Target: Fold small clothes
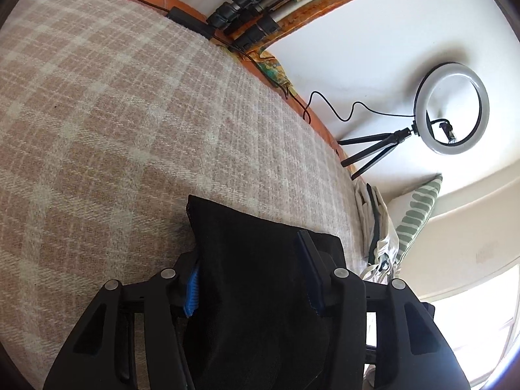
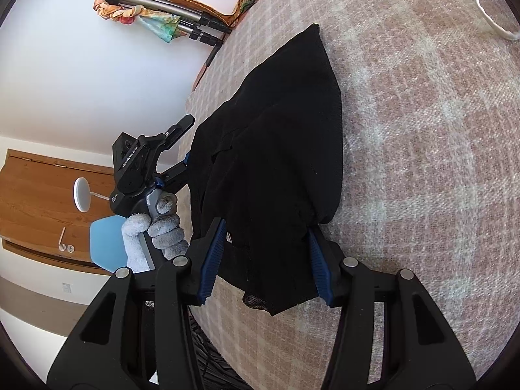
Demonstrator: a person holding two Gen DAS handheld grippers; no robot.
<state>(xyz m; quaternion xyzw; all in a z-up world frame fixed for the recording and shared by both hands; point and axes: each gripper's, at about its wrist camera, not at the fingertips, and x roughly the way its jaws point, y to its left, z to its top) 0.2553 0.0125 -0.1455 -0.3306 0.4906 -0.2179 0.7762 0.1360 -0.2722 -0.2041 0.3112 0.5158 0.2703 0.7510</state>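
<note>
Mid-fold on a checked blanket (image 2: 406, 130): the right gripper (image 2: 265, 260) has its blue pads against both sides of the near end of a black garment (image 2: 276, 136), pinching bunched cloth at the six o'clock edge of its view. The left gripper (image 1: 253, 273) straddles the other edge; in its own view cloth fills the gap between its fingers, though whether the pads press on it cannot be told. Seen from the right wrist, that left gripper sits at nine o'clock, held by a grey-gloved hand (image 2: 162, 221). The garment lies doubled over, tapering to a point toward twelve o'clock, so at least one fold looks made; flattening and probably a further fold look still to come. Beyond, at two o'clock in the left view, stands a ring light (image 1: 451, 117).
</note>
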